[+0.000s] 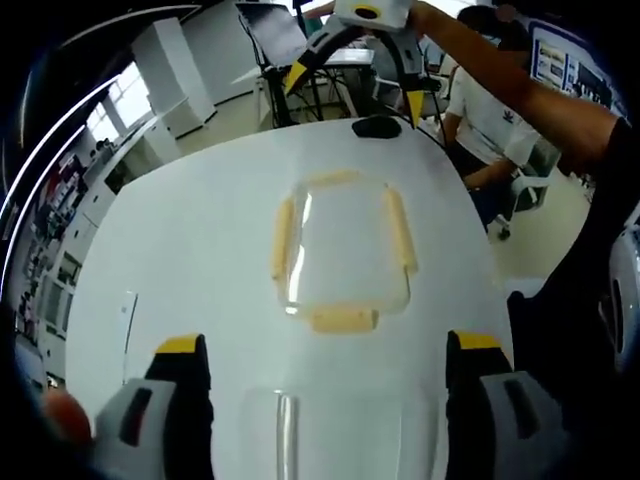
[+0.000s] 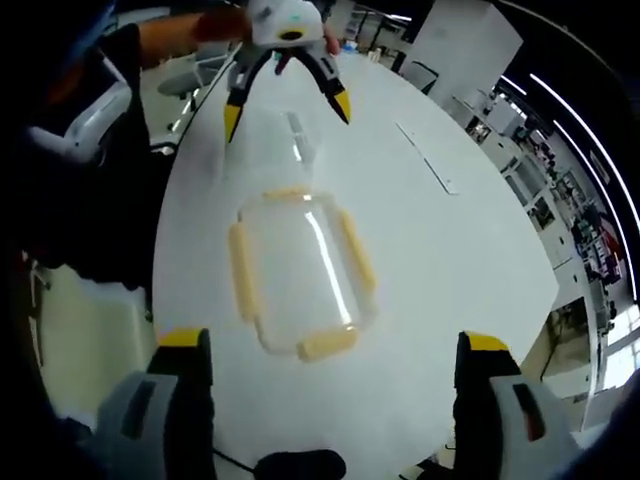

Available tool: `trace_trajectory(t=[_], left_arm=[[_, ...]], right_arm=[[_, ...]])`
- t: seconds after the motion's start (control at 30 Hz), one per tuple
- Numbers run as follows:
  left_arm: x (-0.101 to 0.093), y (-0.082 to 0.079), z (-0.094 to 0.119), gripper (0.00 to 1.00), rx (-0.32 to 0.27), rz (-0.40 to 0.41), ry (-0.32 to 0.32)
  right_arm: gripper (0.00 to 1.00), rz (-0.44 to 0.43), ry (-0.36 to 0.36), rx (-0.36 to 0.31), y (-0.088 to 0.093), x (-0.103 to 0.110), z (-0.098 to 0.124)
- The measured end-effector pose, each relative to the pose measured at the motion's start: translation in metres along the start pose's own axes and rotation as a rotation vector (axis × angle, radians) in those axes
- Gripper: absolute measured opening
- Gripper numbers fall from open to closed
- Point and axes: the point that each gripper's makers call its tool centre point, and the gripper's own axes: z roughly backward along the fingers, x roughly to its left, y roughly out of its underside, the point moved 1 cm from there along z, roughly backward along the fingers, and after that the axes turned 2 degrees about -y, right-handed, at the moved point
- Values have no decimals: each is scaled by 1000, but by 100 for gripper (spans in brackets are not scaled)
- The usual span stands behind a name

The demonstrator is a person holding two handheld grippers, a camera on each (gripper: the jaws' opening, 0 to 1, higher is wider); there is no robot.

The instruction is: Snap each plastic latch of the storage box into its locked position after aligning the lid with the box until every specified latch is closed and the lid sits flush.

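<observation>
You have the lid [image 2: 296,270] lying mid-table [image 1: 180,240] with its four yellow latches [image 1: 284,238] splayed, the clear box [image 1: 290,435] apart near your left gripper [image 1: 330,350] — both grippers, right gripper [image 2: 330,345] included, gape empty, nothing aligned or latched yet.

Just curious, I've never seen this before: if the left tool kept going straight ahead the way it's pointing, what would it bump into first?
Probably the clear lid with yellow latches lying on the white table; it sits straight ahead between the open left tool. Depth is hard to judge.
</observation>
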Motion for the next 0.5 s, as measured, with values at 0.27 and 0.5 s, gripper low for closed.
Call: trace_trajectory(t=[0.27,0.5], left_arm=[[-4,-1,-4,95,4,-5,8],[-6,-1,-5,95,6,-4,9]], right_arm=[[100,6,-2,4,1,-1,-2],[100,13,-9,4,2,-2,-4]])
